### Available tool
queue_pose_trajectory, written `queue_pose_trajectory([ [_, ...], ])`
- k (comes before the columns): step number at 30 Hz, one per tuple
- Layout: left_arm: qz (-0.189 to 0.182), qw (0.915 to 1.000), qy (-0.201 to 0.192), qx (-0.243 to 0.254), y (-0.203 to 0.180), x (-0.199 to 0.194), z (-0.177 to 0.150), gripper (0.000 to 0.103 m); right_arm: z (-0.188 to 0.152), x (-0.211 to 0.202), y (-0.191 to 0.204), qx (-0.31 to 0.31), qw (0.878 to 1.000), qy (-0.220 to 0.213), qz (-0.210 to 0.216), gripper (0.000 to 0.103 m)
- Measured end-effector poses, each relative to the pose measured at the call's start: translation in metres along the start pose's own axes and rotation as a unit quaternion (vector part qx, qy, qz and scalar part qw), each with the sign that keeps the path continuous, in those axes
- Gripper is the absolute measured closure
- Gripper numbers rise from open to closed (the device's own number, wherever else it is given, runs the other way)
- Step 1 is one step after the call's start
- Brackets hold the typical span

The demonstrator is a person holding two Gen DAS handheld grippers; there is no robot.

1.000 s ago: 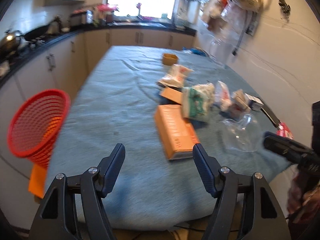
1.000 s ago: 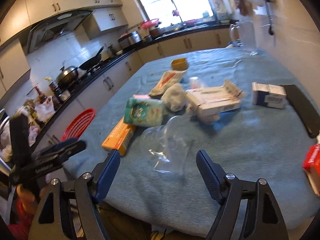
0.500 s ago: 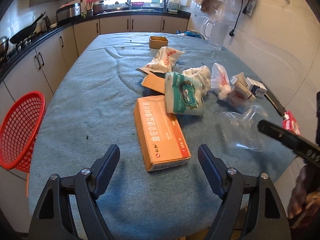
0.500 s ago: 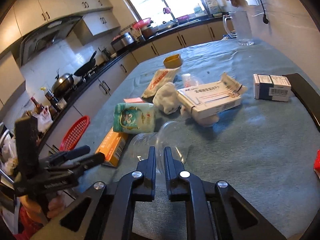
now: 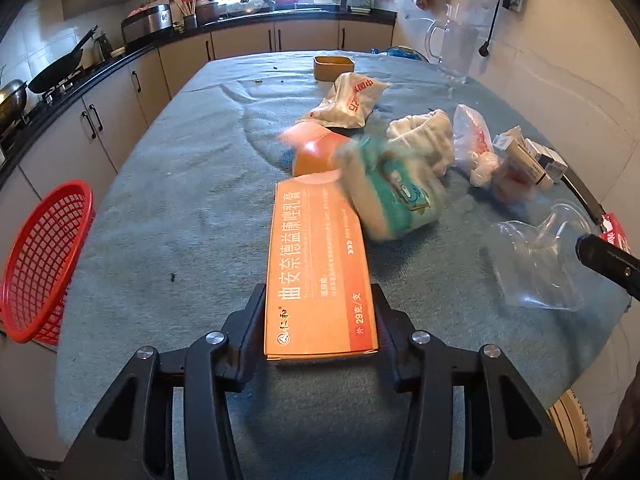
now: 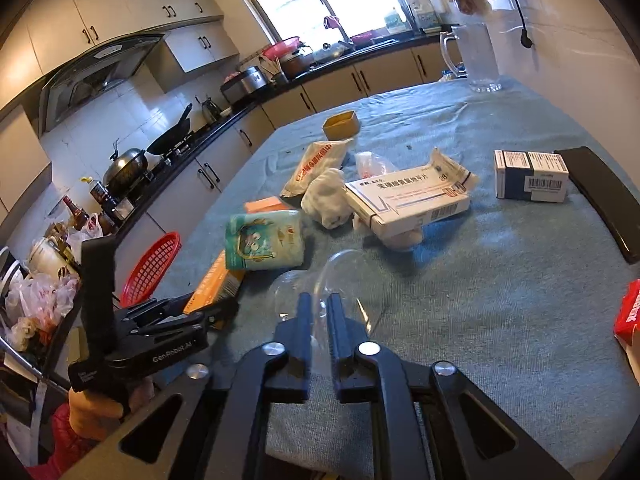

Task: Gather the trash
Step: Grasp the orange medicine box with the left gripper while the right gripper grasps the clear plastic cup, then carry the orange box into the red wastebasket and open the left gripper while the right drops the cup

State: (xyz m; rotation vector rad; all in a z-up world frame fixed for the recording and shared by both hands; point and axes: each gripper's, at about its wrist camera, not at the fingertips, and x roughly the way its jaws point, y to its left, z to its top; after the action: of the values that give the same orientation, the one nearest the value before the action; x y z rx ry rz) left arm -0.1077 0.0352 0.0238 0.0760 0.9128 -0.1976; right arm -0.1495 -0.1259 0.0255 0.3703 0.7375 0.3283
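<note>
A long orange box [image 5: 316, 264] lies on the blue-clothed table [image 5: 180, 200], its near end between the fingers of my left gripper [image 5: 319, 292]. The jaws are closing and the pads touch both long sides. A green tissue pack [image 5: 396, 196] resting against the box's far end is blurred by motion. A crumpled clear plastic bag [image 6: 344, 276] lies at the front edge. My right gripper [image 6: 319, 300] has the bag's near edge in a narrow gap between its fingers. Its jaws are opening and the pads stand apart.
A red mesh basket [image 5: 40, 260] hangs off the table's left edge. Further back lie a white medicine box [image 6: 408, 200], a white cloth [image 6: 324, 196], a small white carton [image 6: 528, 176], a black slab [image 6: 600, 200], a red packet [image 6: 630, 312] and a yellow tub [image 6: 340, 124]. A glass jug [image 6: 480, 60] stands far right.
My left gripper came down and forward onto the orange box and its jaws narrowed around it; the tissue pack shifted. The right gripper shut at the clear bag, then parted slightly.
</note>
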Motion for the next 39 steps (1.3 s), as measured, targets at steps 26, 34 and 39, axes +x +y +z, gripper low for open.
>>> queue_pose_trajectory([
  [26,0.015,0.9970,-0.073,-0.024,0.034,-0.049,0.002,0.056,0.017,-0.008,0.027,-0.024,0.999,-0.027,0.033,0.098],
  [34,0.028,0.9935,-0.095,-0.056,0.071,-0.065,0.010,0.056,0.037,0.015,0.072,-0.056,0.996,-0.017,0.070,0.098],
  [39,0.046,0.9900,-0.106,-0.082,0.111,-0.074,0.011,0.056,0.050,0.044,0.107,-0.078,0.992,0.002,0.095,0.098],
])
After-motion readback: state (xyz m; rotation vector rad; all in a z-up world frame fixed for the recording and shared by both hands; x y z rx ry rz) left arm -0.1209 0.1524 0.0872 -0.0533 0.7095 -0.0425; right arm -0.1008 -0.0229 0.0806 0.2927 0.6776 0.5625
